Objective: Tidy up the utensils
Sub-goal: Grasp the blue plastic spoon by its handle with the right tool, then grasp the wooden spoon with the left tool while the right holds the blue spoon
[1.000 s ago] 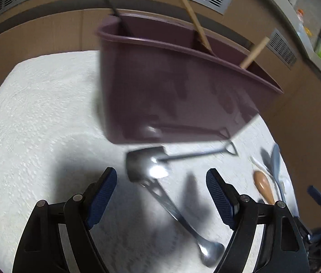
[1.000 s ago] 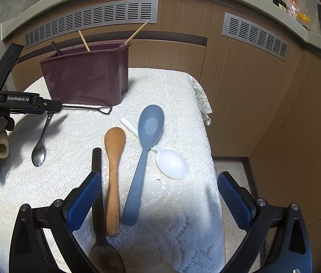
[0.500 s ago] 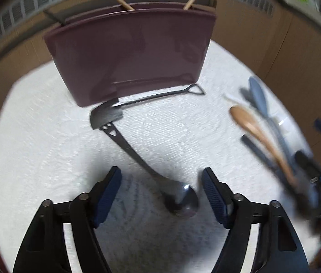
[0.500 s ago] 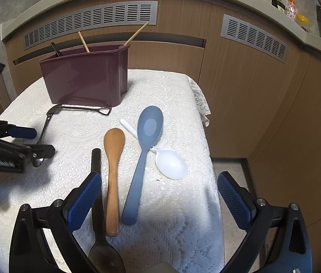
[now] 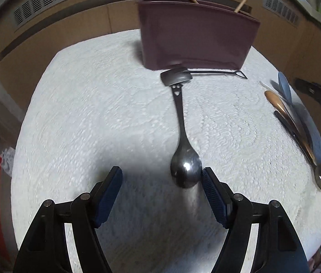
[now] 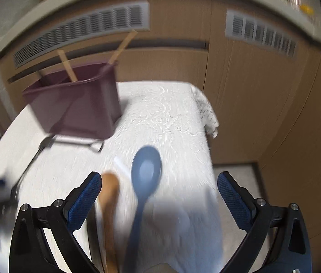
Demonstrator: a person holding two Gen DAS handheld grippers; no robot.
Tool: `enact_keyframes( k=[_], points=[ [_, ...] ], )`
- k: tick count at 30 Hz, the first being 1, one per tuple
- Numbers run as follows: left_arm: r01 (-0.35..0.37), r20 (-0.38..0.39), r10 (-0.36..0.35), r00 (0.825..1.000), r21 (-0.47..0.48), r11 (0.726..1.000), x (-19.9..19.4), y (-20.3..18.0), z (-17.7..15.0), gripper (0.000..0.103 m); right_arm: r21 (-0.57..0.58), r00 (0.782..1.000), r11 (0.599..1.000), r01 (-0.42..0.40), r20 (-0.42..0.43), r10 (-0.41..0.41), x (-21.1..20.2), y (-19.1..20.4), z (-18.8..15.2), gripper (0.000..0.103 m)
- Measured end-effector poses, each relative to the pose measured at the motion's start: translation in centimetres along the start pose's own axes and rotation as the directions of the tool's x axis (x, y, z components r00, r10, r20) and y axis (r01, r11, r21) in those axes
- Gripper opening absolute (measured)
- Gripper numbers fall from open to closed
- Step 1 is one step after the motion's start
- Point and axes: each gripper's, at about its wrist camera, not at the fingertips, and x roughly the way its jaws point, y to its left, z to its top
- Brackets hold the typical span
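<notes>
A metal spoon [image 5: 184, 154] lies on the white cloth, its bowl just ahead of my open left gripper [image 5: 161, 188], touching near the right finger. A shovel-shaped metal spoon [image 5: 178, 77] lies at the foot of the maroon utensil bin [image 5: 194, 38], which holds wooden sticks. My open right gripper [image 6: 158, 193] hovers low over a blue spoon [image 6: 145, 177] and a wooden spoon [image 6: 109, 195]; the view is blurred. The bin [image 6: 78, 104] stands at its upper left.
The white lace tablecloth [image 5: 103, 113] covers a small table with wooden cabinets [image 6: 251, 91] behind. Wooden, blue and dark spoons [image 5: 297, 122] lie at the right in the left wrist view. The table's right edge [image 6: 210, 150] drops to the floor.
My left gripper has pulled back from the bin and lined up behind the metal spoon's bowl. My right gripper has moved forward and down over the blue and wooden spoons.
</notes>
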Motion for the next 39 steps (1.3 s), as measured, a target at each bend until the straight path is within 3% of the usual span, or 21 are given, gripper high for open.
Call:
enact_keyframes(
  k=[3, 5, 6, 10, 17, 20, 23, 25, 28, 32, 35, 39],
  points=[
    [0.044, 0.034, -0.043, 0.998, -0.031, 0.999, -0.9, 0.8, -0.7, 0.072, 0.018, 0.997, 1.000, -0.017, -0.074, 0.018, 2.8, 0.3, 1.4, 0.082],
    [0.073, 0.063, -0.070, 0.996, -0.038, 0.997, -1.5, 1.1, -0.5, 0.072, -0.021, 0.991, 0.999, -0.025, -0.129, 0.022, 3.9, 1.4, 1.5, 0.042],
    [0.084, 0.074, -0.081, 0.994, -0.038, 0.996, -1.9, 1.4, -0.6, 0.072, -0.045, 0.988, 0.999, -0.031, -0.151, 0.024, 4.1, 2.0, 1.5, 0.032],
    [0.153, 0.106, -0.149, 0.983, -0.029, 0.988, -1.5, 1.1, 1.3, 0.072, -0.090, 0.996, 0.996, -0.026, -0.082, 0.018, 1.4, 3.1, 1.3, 0.032],
    [0.246, 0.117, -0.256, 0.960, 0.098, 0.964, 2.4, -1.2, 8.1, 0.072, -0.064, 0.997, 0.995, -0.078, 0.001, 0.078, -4.3, 2.5, 0.7, 0.032],
    [0.191, 0.076, -0.194, 0.978, 0.038, 0.981, 5.0, -0.8, 10.6, 0.072, -0.064, 0.997, 0.995, -0.079, 0.019, 0.081, -5.7, 2.3, 0.0, 0.032],
    [0.258, 0.057, -0.254, 0.965, -0.058, 0.965, 5.4, -0.3, 10.8, 0.072, -0.074, 0.998, 0.996, -0.051, 0.042, 0.055, -6.3, 1.9, -0.2, 0.032],
    [0.314, 0.062, -0.310, 0.949, -0.058, 0.948, 4.5, -1.0, 10.4, 0.072, -0.082, 0.998, 0.996, -0.029, 0.047, 0.033, -6.1, 1.7, -0.4, 0.032],
    [0.381, 0.058, -0.381, 0.923, 0.020, 0.924, 3.3, -3.9, 10.3, 0.072, -0.081, 0.999, 0.996, -0.024, 0.040, 0.027, -5.3, 1.3, -0.4, 0.032],
    [0.442, -0.013, -0.444, 0.896, 0.133, 0.887, 3.6, -8.7, 10.4, 0.072, -0.058, 0.999, 0.997, -0.044, 0.020, 0.045, -5.0, 0.7, -1.1, 0.032],
    [0.445, -0.063, -0.442, 0.895, 0.177, 0.878, 3.8, -11.7, 9.5, 0.072, -0.031, 0.999, 0.999, -0.042, 0.018, 0.043, -5.4, -0.4, -2.0, 0.032],
    [0.433, -0.128, -0.420, 0.899, 0.108, 0.895, 4.5, -13.5, 9.3, 0.072, 0.007, 1.000, 1.000, -0.012, 0.014, 0.012, -5.9, -2.4, -3.0, 0.032]
  ],
)
